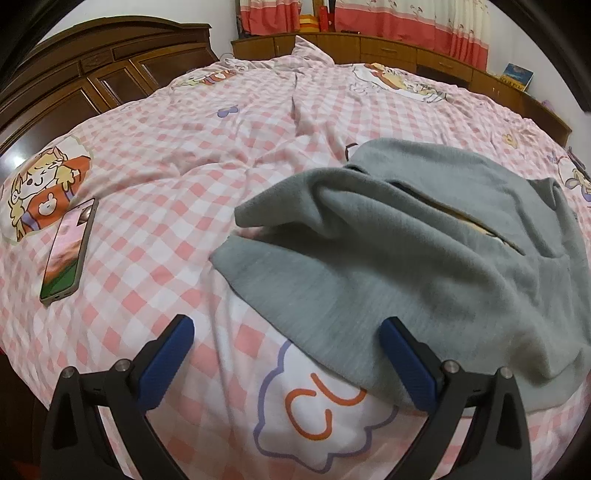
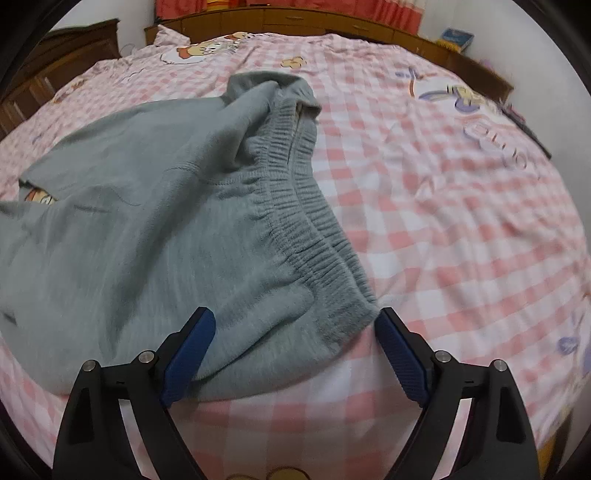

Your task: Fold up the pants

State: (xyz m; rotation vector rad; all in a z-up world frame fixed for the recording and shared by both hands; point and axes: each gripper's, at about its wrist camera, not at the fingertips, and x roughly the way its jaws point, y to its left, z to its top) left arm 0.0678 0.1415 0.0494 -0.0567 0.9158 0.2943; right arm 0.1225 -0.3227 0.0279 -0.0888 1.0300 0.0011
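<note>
Grey fleece pants (image 1: pixel 424 258) lie crumpled on a pink checked bedspread (image 1: pixel 166 177). In the left wrist view my left gripper (image 1: pixel 286 328) is open above the near edge of a pant leg, its right pad over the cloth, nothing between the pads. In the right wrist view the pants (image 2: pixel 147 221) show their ribbed elastic waistband (image 2: pixel 306 221) running toward me. My right gripper (image 2: pixel 295 321) stands open with the near waistband corner between its blue pads, which do not press on it.
A phone (image 1: pixel 68 251) with a lit screen lies on the bedspread at left. A dark wooden headboard (image 1: pixel 92 74) stands at the far left, low wooden cabinets (image 1: pixel 406 51) and red-and-cream curtains (image 1: pixel 443 26) run behind the bed. A small book (image 2: pixel 456 37) rests on the cabinet.
</note>
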